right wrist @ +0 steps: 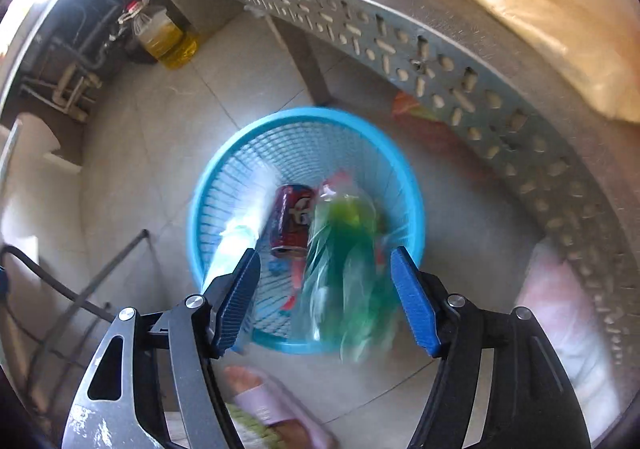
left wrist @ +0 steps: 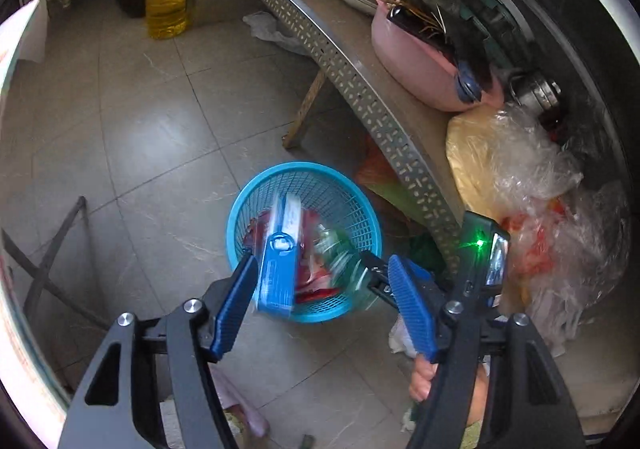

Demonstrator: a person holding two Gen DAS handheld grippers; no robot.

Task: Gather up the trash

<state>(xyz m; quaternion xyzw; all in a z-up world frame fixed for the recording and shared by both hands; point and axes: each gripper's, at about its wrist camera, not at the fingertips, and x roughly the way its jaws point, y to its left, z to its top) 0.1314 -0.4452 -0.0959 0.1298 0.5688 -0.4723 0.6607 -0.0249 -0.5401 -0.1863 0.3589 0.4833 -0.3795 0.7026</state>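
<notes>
Round turquoise plastic mesh basket (right wrist: 404, 185) on tiled floor, red drink can (right wrist: 290, 219) inside, my left claw (left wrist: 320, 289) wide beside blurred blue carton (left wrist: 276, 273), my right claw (right wrist: 326, 289) wide, blurred green plastic bottle (right wrist: 348, 273) between, both pointing steeply down.

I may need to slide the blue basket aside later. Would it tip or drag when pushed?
The blue basket looks like thin plastic mesh, so probably light. It stands on smooth floor tiles, so it would likely slide easily. Pushed at the rim, it might tip, holding only a can and wrappers.

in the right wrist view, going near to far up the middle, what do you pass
pink slipper → blue basket with a red can inside → perforated metal shelf edge → yellowish plastic bag on top
</notes>
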